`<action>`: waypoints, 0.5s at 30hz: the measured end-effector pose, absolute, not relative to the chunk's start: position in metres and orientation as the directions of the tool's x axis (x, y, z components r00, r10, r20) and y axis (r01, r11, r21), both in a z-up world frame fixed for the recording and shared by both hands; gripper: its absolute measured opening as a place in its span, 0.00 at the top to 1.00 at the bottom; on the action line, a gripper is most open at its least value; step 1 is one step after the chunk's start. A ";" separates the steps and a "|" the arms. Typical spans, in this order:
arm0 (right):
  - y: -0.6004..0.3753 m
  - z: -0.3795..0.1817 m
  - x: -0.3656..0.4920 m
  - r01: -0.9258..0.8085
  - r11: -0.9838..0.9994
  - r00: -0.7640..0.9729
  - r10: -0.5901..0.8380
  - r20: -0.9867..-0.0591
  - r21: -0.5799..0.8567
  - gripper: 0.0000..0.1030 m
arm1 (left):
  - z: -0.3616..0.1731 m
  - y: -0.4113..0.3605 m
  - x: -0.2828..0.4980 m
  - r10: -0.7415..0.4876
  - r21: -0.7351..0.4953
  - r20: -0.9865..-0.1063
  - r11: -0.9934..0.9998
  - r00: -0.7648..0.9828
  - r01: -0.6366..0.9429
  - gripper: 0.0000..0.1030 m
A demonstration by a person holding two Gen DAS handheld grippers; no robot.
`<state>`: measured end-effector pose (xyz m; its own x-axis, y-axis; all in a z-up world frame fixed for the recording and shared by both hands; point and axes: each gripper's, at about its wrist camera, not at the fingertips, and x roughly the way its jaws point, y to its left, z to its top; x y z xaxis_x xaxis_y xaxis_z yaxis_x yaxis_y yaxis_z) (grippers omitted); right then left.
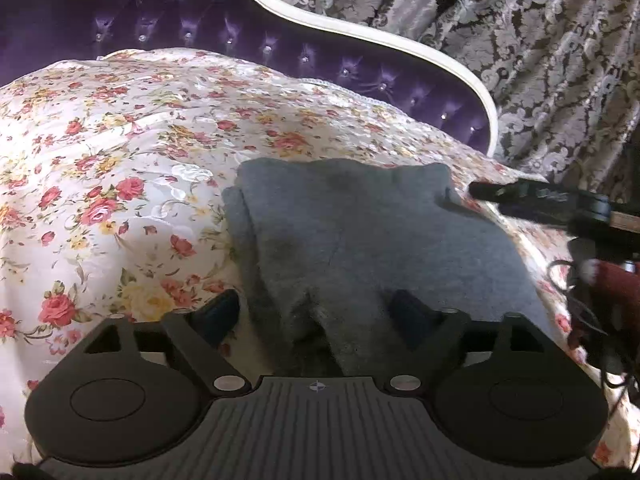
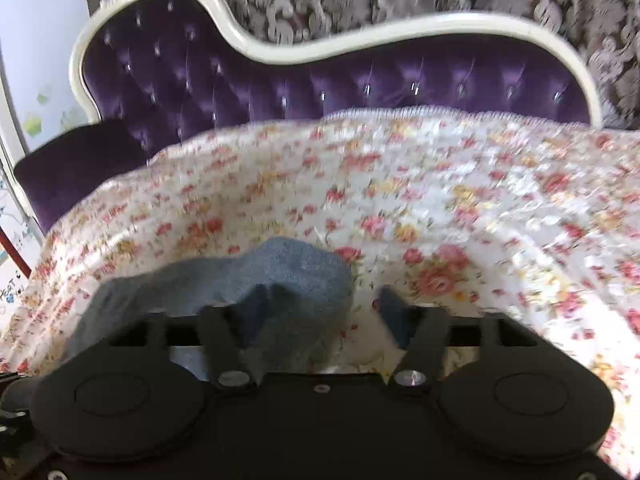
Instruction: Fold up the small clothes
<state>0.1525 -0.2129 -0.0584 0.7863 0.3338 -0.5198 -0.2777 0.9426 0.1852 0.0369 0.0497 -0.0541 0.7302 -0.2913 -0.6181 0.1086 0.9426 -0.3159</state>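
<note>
A small grey knit garment (image 1: 360, 240) lies folded on the floral bedspread (image 1: 120, 160). My left gripper (image 1: 316, 312) is open, its fingers wide apart on either side of the garment's near edge, one finger (image 1: 222, 312) on the bedspread and the other finger (image 1: 408, 312) over the cloth. My right gripper (image 2: 316, 312) is open; the garment's corner (image 2: 288, 276) lies across its left finger, the right finger (image 2: 394, 316) is over the bedspread (image 2: 440, 200). The right gripper's tip (image 1: 504, 192) shows at the garment's far right corner in the left wrist view.
A purple tufted headboard (image 1: 200, 36) with a cream frame runs behind the bed, also in the right wrist view (image 2: 360, 84). Patterned curtains (image 1: 540, 40) hang behind it. Cables and a red sleeve (image 1: 608, 288) are at the right.
</note>
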 end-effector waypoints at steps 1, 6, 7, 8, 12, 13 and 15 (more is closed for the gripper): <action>-0.214 -0.054 0.144 -0.279 0.943 0.797 0.332 -0.504 0.181 0.21 | -0.052 0.047 0.036 -0.287 -0.301 -0.624 0.947 0.727 0.116 0.04; -0.216 -0.033 0.104 -0.276 0.946 0.841 0.323 -0.434 0.171 0.00 | -0.039 0.036 0.023 -0.226 -0.208 -0.616 0.971 0.754 0.120 0.00; -0.217 -0.030 0.094 -0.276 0.944 0.845 0.328 -0.422 0.180 0.00 | -0.035 0.034 0.020 -0.211 -0.196 -0.615 0.974 0.760 0.111 0.00; -0.214 -0.028 0.096 -0.274 0.943 0.845 0.329 -0.421 0.187 0.00 | -0.031 0.032 0.018 -0.194 -0.182 -0.613 0.978 0.766 0.102 0.00; -0.210 -0.022 0.070 -0.249 0.948 0.857 0.310 -0.412 0.196 0.00 | -0.017 0.027 0.009 -0.137 -0.145 -0.610 0.988 0.780 0.061 0.00; -0.210 -0.022 0.064 -0.249 0.948 0.858 0.312 -0.408 0.200 0.00 | -0.014 0.026 0.007 -0.140 -0.148 -0.613 0.987 0.778 0.062 0.00; -0.206 -0.022 0.053 -0.247 0.948 0.856 0.311 -0.412 0.203 0.00 | -0.008 0.024 0.003 -0.169 -0.162 -0.616 0.983 0.769 0.086 0.00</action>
